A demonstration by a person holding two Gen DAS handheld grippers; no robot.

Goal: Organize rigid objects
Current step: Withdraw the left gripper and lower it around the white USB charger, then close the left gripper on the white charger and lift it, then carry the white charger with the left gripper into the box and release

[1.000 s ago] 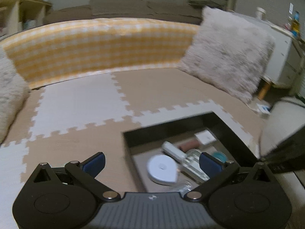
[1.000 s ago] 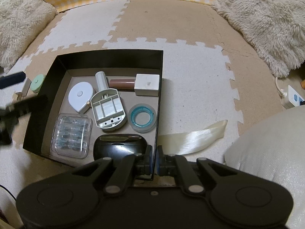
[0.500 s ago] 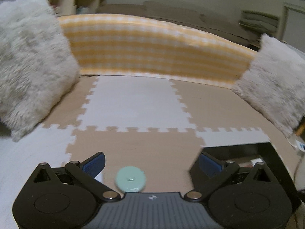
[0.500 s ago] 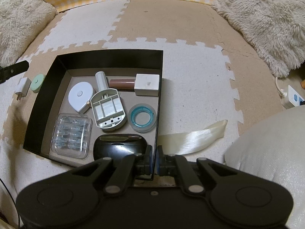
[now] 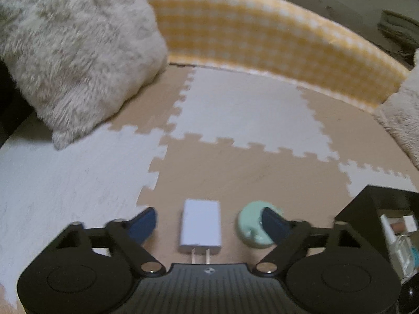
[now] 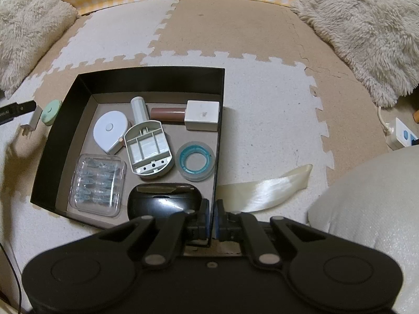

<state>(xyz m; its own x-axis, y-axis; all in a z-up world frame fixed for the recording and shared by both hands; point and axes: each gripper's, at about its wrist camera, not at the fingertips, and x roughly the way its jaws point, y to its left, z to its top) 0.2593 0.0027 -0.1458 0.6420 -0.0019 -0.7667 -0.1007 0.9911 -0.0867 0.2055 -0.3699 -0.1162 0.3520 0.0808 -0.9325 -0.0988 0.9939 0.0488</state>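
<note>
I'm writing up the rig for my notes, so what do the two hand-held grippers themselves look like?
Both are matte black plastic. The left hand-held gripper has blue finger pads, two round discs on its body, silver pivot screws on angled linkage bars, a ribbed centre plate and a small white logo. The right hand-held gripper has the same black discs, linkages and silver screws.

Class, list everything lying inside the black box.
Inside the black box: white tape measure, clear case, grey tray, tape roll, brown tube, black case, partly hidden by the right claw.
</note>
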